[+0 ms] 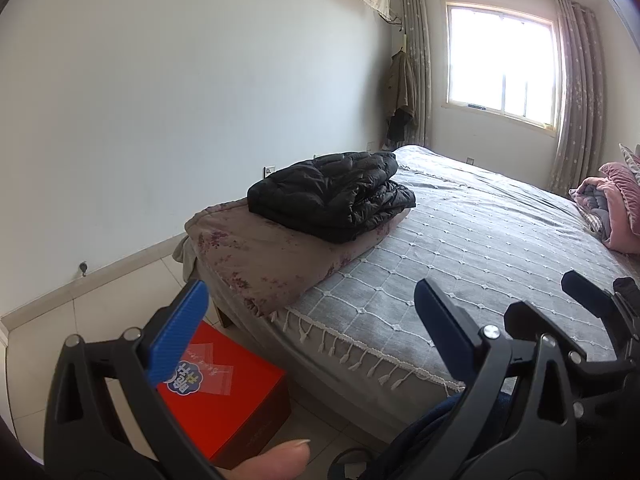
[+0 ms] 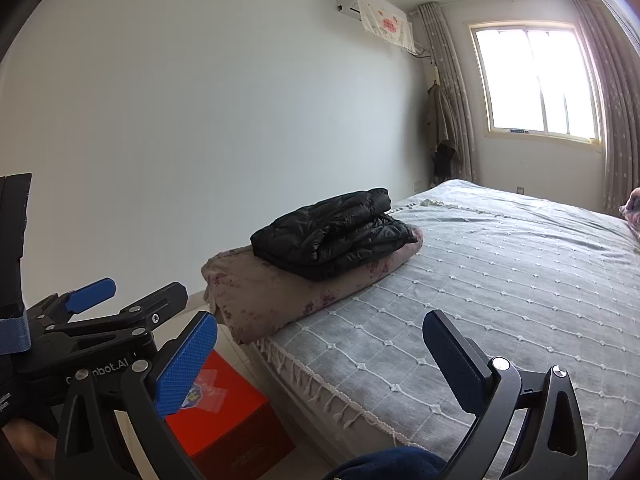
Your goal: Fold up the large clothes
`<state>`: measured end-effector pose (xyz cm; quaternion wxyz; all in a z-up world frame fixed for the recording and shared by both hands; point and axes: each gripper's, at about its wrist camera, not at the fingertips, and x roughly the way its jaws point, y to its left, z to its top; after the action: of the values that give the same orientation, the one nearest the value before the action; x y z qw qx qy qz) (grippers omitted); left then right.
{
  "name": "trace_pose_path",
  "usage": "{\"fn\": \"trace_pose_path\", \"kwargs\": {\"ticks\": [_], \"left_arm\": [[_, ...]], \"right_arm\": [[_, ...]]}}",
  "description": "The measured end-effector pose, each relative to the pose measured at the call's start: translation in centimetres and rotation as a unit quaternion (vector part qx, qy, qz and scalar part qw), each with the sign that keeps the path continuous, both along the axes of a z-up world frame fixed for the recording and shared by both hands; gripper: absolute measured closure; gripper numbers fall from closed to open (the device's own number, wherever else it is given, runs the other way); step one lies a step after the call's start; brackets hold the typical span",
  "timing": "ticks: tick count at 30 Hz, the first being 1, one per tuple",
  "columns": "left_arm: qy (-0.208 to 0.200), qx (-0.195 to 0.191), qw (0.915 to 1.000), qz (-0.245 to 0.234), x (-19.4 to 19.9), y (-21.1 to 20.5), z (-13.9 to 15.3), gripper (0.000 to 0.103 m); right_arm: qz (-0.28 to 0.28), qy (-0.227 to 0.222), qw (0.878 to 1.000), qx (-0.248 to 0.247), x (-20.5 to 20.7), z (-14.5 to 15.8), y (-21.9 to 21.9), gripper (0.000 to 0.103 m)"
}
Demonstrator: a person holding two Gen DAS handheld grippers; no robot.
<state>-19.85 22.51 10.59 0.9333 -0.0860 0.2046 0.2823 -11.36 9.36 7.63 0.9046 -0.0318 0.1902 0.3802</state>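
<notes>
Black puffer jacket (image 1: 332, 194) lies folded in a compact stack on a floral folded quilt (image 1: 272, 256) at the near left corner of the bed (image 1: 460, 248). Left claw (image 1: 312, 328) and right claw (image 2: 320, 364) both spread wide, holding nothing, well short of the jacket. Judgement: fold looks complete; this garment's step reads as done, hands drawn clear. Next move likely calls for fetching another large garment, none identifiable here. Red box (image 1: 236, 388) on floor beside bed.
</notes>
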Motion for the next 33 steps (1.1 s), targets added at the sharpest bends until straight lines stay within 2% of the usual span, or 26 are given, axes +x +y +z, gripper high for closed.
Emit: {"fn": "trace_pose_path", "kwargs": {"ticks": [9,33], "left_arm": [[0.002,-0.011,0.9999,-0.003,0.23,0.23,-0.10,0.001],[0.006,-0.013,0.9999,-0.002,0.25,0.05,-0.31,0.001]], "right_arm": [[-0.003,0.001,1.000,-0.002,0.10,0.01,-0.05,0.000],[-0.002,0.009,1.000,-0.002,0.60,-0.20,0.37,0.000]]}}
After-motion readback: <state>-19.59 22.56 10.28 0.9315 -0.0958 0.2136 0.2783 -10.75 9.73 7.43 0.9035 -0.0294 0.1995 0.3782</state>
